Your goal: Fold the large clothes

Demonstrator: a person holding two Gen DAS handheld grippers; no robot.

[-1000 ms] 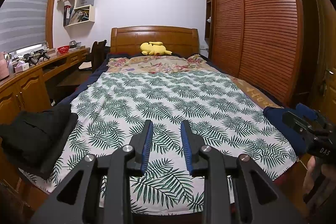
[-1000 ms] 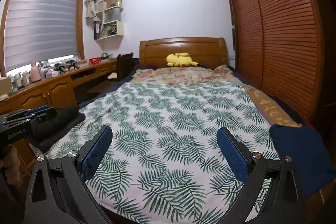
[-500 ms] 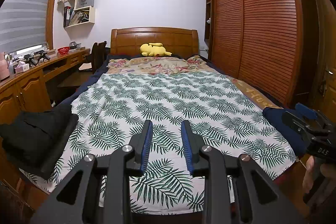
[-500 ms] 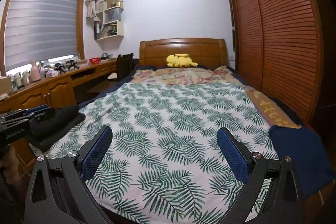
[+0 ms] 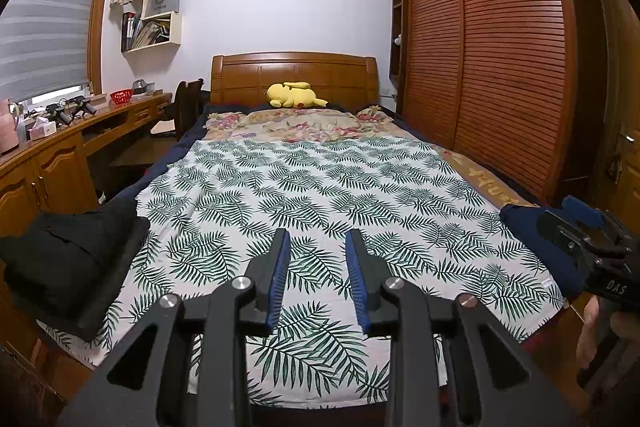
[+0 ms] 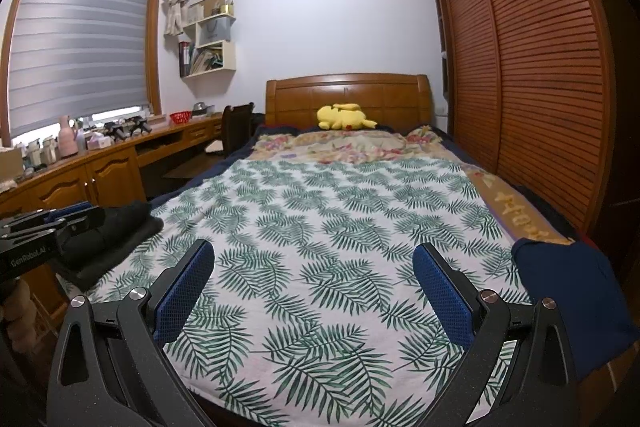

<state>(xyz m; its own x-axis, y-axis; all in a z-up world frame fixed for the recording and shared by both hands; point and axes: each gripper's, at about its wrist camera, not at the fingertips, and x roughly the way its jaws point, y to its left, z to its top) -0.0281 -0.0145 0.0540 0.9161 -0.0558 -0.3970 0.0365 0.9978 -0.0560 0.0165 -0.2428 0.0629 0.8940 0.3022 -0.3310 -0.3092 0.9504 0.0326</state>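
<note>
Both grippers hover above the foot of the bed [image 5: 296,67], holding nothing. The left gripper [image 5: 316,259] has its blue-padded fingers [image 5: 280,275] drawn partway in, a narrow gap left between them and nothing caught there; the right gripper [image 6: 312,287] is spread wide, its pads [image 6: 184,291] far apart over the palm-leaf sheet [image 6: 320,227]. In the left wrist view the black folded clothes [image 5: 68,259] lie at about 9 o'clock on the bed's near left corner, and the navy garment [image 5: 536,247] sits at roughly 3 o'clock on the near right corner — just beside it the other gripper's dark body enters from the frame edge. In the right wrist view the same navy garment [image 6: 568,299] spreads at 4 o'clock, draping over the bed's corner, while the black pile [image 6: 116,239] rests at 9 o'clock. A yellow plush toy [image 6: 344,117] lies at 12 o'clock against the headboard, beyond a floral blanket [image 6: 344,145]. A slatted wardrobe [image 5: 500,67] runs along the right — a wooden desk [image 6: 100,163] along the left.
</note>
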